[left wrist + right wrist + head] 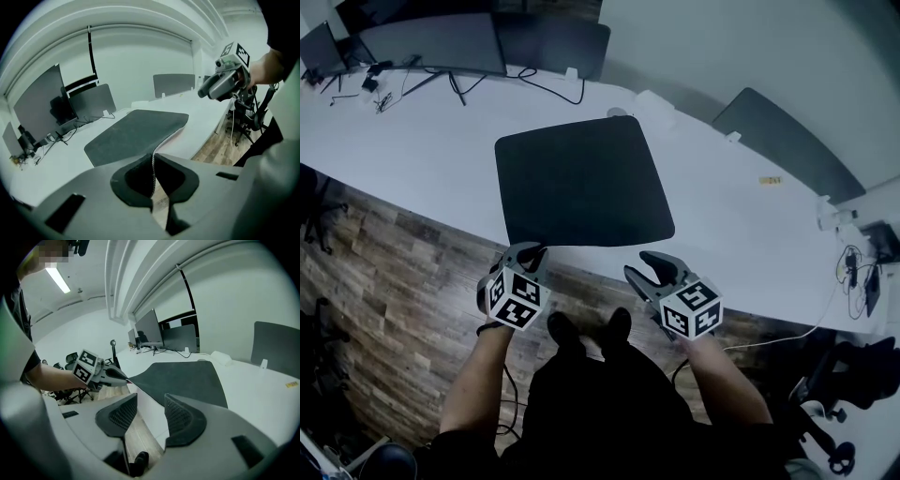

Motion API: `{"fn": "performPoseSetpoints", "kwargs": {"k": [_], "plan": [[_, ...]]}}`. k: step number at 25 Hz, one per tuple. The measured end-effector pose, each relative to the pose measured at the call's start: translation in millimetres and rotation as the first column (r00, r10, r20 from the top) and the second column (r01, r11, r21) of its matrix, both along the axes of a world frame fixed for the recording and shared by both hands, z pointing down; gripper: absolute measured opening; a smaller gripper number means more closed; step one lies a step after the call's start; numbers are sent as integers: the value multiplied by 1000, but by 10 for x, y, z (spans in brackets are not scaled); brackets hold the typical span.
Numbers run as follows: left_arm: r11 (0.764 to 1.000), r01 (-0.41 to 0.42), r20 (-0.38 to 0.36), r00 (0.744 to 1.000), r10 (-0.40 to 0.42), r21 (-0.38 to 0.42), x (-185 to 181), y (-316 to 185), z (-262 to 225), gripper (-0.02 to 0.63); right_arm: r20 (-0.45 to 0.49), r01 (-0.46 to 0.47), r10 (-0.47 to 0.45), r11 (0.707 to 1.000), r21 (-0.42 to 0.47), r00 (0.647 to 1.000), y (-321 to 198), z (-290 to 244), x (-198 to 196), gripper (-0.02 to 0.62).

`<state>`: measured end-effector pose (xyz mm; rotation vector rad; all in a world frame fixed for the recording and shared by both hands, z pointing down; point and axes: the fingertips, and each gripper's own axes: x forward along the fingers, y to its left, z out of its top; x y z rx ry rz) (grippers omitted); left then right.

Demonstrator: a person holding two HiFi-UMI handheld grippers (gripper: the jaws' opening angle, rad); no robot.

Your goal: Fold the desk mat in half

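Note:
A black desk mat (581, 178) lies flat on the white desk (422, 159), its near edge close to the desk's front. My left gripper (530, 251) is shut on the mat's near left corner. In the left gripper view the mat's thin edge (153, 161) runs up between the closed pads, and that corner rises off the desk. My right gripper (652, 267) hangs just off the desk's front edge below the mat's near right corner, jaws open with nothing between them (151, 408). The right gripper view also shows the left gripper (105, 373) pinching the mat (183, 376).
Monitors (431, 42) and cables stand at the desk's back left. A small white object (652, 103) lies behind the mat, and a grey panel (787, 141) and a yellow label (769, 180) are to the right. Wooden floor (412, 253) lies below the desk's front edge.

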<state>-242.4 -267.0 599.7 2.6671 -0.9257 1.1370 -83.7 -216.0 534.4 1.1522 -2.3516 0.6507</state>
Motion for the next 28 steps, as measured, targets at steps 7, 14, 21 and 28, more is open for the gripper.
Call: {"fn": "performPoseSetpoints", "kwargs": {"k": [7,14,21,28], "plan": [[1000,28,-130,991,-27,8,322,29,-532,26,-54,80,-79,996,24,995,-232,115,155,221],[999,51,-174,983,-50,1,427,58,-714,25,-217,220,-206,974,45,954,-502,604,306,272],[993,116,-155,981,-117,-16,323,72,-709,25,-317,245,-231,970,3,920,-653,925,570,275],[991,130,-140,982,-130,-11,304,116,-746,25,-408,166,-165,986,-34,898,-703,1156,965,143]]}}
